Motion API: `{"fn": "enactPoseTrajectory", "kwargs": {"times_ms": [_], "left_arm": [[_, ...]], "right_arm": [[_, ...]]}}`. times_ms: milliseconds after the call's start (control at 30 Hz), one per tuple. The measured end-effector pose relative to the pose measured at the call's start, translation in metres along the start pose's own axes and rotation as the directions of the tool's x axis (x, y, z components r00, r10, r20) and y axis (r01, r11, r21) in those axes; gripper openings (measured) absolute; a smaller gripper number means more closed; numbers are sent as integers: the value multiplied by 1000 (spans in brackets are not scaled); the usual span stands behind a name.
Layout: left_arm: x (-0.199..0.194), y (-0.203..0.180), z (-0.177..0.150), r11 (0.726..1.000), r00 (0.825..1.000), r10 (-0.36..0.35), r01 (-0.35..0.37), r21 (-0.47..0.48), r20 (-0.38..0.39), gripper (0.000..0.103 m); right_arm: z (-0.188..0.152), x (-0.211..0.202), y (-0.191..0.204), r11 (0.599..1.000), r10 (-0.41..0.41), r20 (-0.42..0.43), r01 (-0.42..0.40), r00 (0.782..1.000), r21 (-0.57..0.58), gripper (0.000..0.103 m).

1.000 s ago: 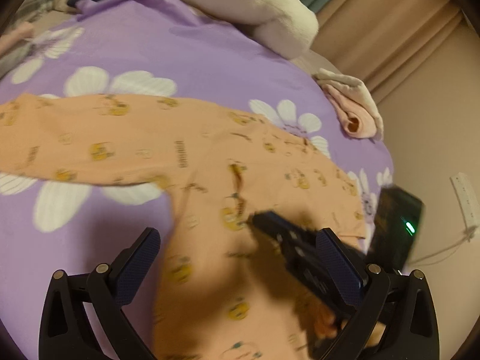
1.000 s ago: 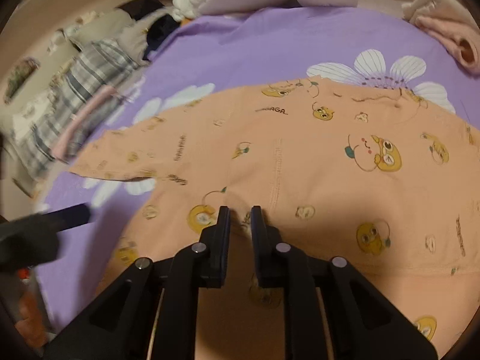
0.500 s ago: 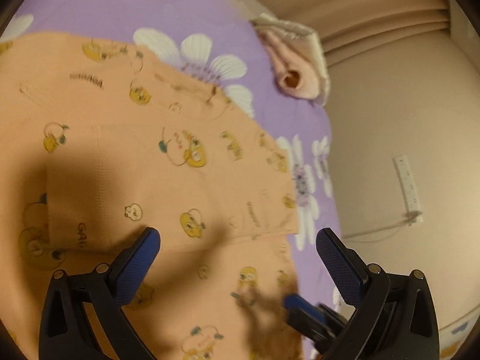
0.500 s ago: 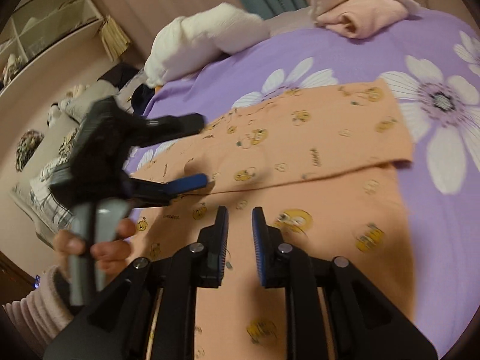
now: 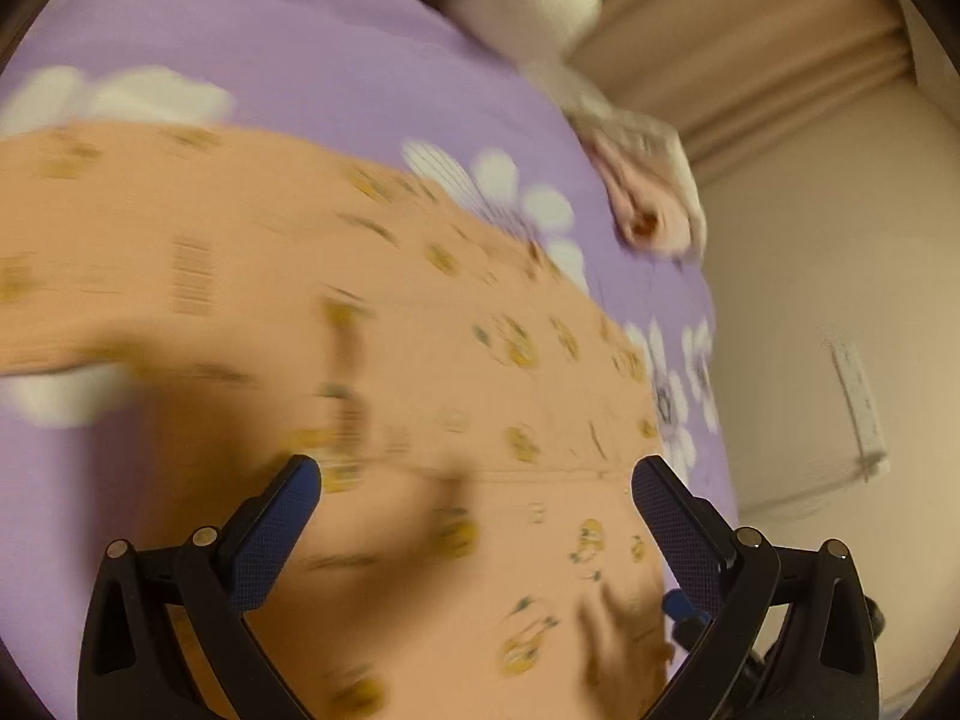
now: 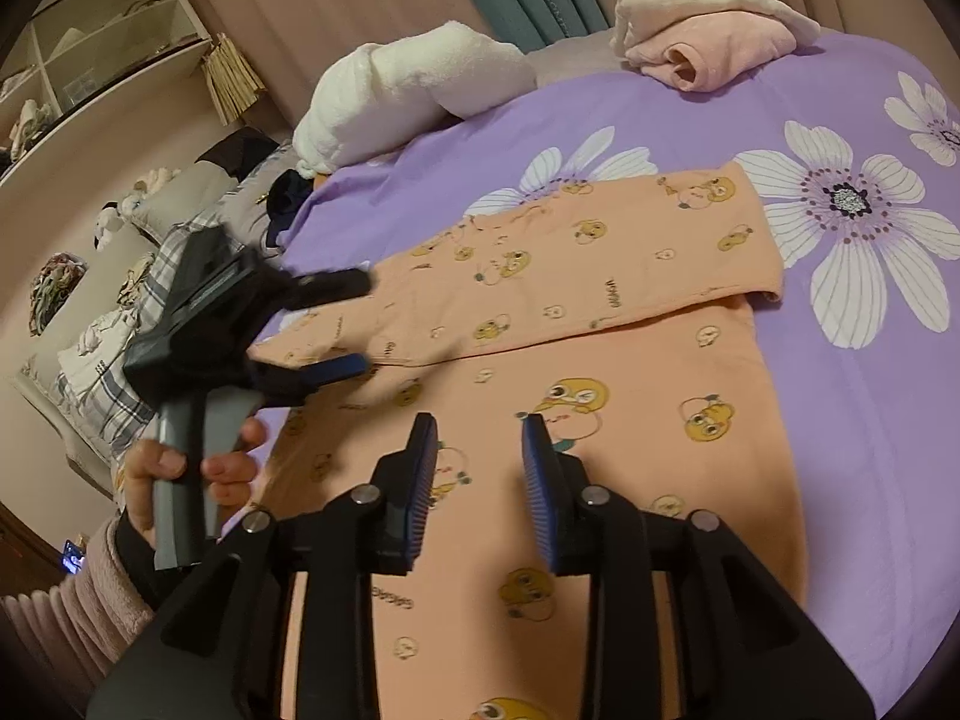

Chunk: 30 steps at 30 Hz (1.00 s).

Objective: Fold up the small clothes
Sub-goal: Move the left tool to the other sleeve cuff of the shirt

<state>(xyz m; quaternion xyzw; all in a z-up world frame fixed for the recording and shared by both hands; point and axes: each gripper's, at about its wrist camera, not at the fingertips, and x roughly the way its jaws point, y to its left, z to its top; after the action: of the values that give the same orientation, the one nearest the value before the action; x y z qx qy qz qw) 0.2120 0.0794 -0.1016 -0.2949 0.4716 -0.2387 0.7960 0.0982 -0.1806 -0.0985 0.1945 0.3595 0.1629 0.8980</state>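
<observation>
An orange garment printed with yellow ducks lies flat on the purple flowered bedspread. One sleeve is folded across its body. My right gripper hovers over the lower body of the garment. Its jaws are opening and nothing is between the pads. My left gripper, held by a hand, is open at the garment's left side near the folded sleeve's end. In the blurred left wrist view the left gripper stands wide open above the garment, and a blue fingertip of the right gripper shows at the lower right.
A white pillow and a folded pink cloth lie at the far end of the bed. A pile of checked clothes sits at the left. Beyond the bed's right edge is a wall with a power strip.
The right gripper drew back from close over the cloth to the garment's lower part, and its jaws went from shut to apart. The left gripper's view swung right, then back left.
</observation>
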Motion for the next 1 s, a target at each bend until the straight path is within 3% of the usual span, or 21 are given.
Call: {"fn": "enactPoseTrajectory", "kwargs": {"times_ms": [133,233,400,500,633,1000], "left_arm": [[-62,47,-2,994,990,56,-44,-95,128,103],[-110,85,-5,979,967,135,-97,-180,214,103],[-172,150,-12,931,930,208,-94,-352,302,103],[-187,178,-16,904,920,221,-70,-422,323,103],[-193,204,-20,877,921,208,-26,-480,329,103],[-196,232,6,860,898,181,53,-508,400,103]], "right_arm": [[-3,-2,9,1000,5,2,-5,1000,-3,34],[-7,-2,14,1000,11,-5,-11,1000,6,35],[-11,-3,25,1000,22,-12,-22,1000,5,37],[-12,1,31,1000,28,-19,-28,999,9,38],[-13,3,46,999,41,-26,-41,999,-16,38],[-10,11,65,996,48,-37,-50,998,-74,41]]}}
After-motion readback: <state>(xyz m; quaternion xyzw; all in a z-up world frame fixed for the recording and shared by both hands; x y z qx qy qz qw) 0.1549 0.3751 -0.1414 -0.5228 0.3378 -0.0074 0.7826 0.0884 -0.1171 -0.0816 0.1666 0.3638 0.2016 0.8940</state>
